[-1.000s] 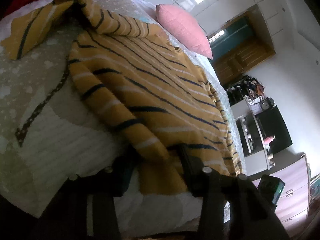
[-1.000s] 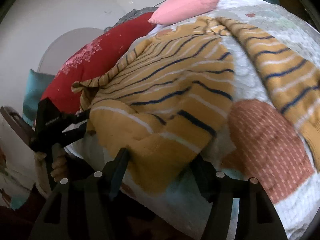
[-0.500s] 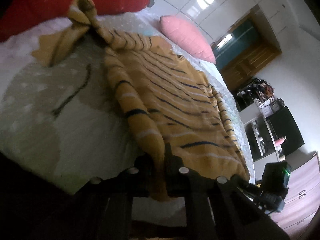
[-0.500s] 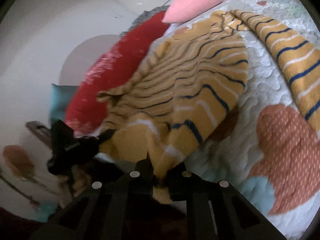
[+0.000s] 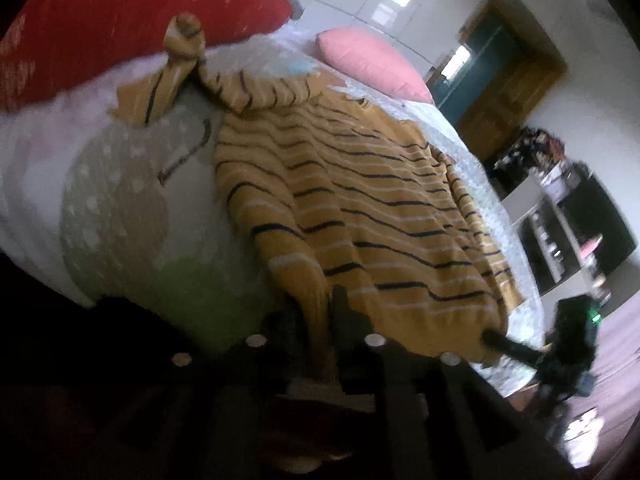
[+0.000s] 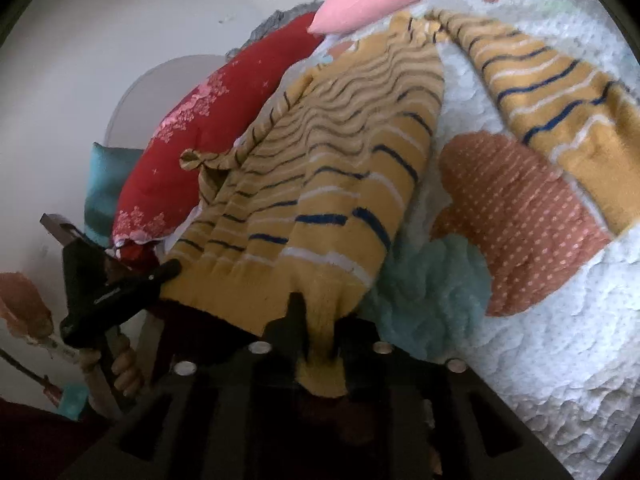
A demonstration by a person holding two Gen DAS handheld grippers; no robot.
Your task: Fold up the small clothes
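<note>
Yellow striped sweater (image 5: 360,208) spread flat on the quilted bed cover (image 6: 540,360), bottom hem toward the near edge of the bed, collar toward the pink pillow (image 5: 372,64) and red pillow (image 5: 120,28). Left gripper (image 5: 320,320) pinched on one hem corner, right gripper (image 6: 320,328) pinched on the other; jaws nearly closed in both, recently eased a touch wider, yellow knit still clamped between the pads. One sleeve (image 6: 560,120) stretched out to the side on the cover, the other sleeve (image 5: 180,64) twisted up near the red pillow. No fold made yet, as far as can be judged: body fully open, sleeves not tucked in. Left to do: bring hem toward collar, fold in sleeves, tidy the bundle.
</note>
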